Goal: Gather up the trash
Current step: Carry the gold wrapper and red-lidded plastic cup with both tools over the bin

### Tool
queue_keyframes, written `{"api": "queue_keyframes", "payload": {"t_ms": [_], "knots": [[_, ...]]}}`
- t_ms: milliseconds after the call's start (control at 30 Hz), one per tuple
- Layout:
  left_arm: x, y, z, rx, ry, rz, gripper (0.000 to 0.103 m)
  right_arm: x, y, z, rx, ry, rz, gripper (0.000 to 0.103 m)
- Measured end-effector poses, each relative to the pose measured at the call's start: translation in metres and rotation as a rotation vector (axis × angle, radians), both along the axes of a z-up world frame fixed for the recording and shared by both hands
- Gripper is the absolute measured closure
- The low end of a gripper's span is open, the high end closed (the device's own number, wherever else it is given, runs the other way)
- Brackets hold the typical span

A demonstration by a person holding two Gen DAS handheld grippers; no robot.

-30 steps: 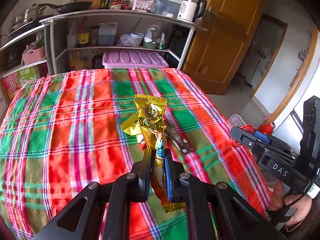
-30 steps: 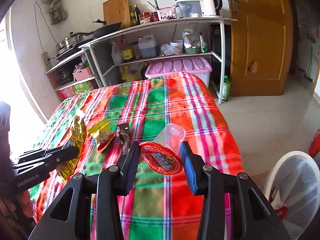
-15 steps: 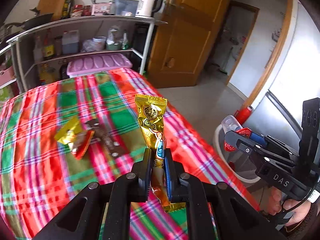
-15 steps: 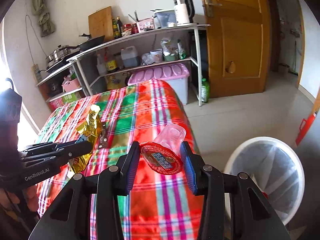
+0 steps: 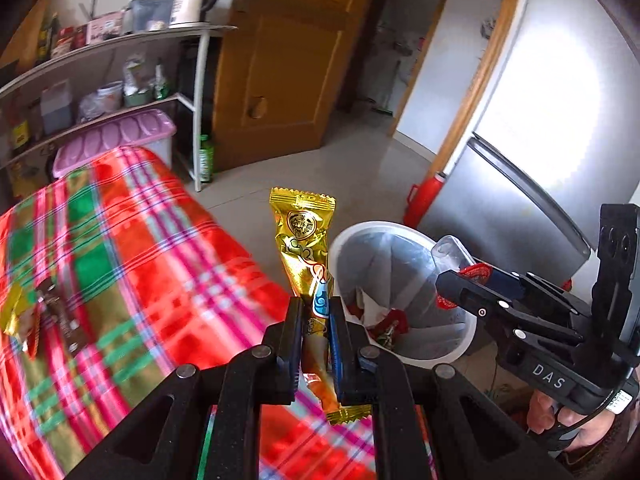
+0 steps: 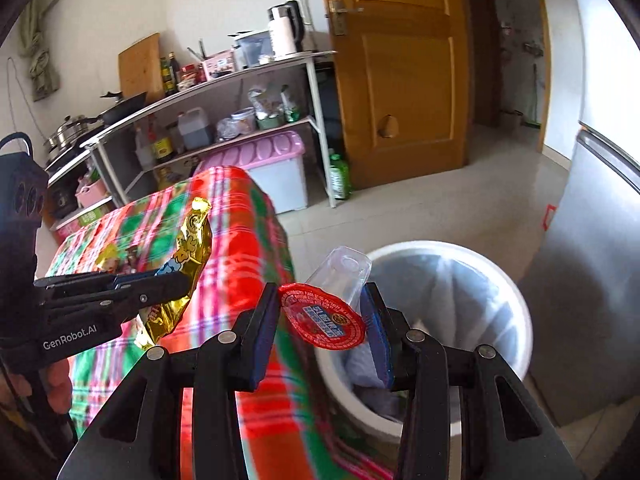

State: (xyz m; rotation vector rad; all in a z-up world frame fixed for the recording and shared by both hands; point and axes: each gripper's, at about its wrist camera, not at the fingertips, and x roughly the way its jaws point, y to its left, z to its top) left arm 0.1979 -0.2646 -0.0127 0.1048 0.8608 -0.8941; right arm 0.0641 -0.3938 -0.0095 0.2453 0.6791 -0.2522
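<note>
Two grippers carry table litter toward a white bin.

The left gripper [image 5: 314,344] is clenched on a gold wrapper [image 5: 306,248], pinched low on its crinkly foil; the right gripper [image 6: 320,320] clamps a clear cup [image 6: 340,276] with a red lid (light, thin, probably easily crushed) at its rim, beside the lined trash bin [image 6: 516,300]. More wrappers [image 5: 24,316] lie on the plaid tablecloth [image 5: 140,248].

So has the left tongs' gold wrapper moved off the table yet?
Yes. The gold wrapper, gripped in the left tongs, swung from above the plaid table toward the white bin, now beside its rim.
</note>
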Motion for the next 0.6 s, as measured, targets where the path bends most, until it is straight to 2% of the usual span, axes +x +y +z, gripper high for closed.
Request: {"api": "queue_keyframes", "payload": {"t_ms": [233,600], "knots": [[-0.014,-0.067,-0.016,0.043,0.023,-0.104,0.091,-0.023,-0.045,-0.017,0.008,0.044,-0.078,0.060],[-0.020,-0.140,-0.062,0.140,0.076,-0.169,0.088,-0.026,-0.091,-0.055,0.054,0.121,-0.128,0.060]]}}
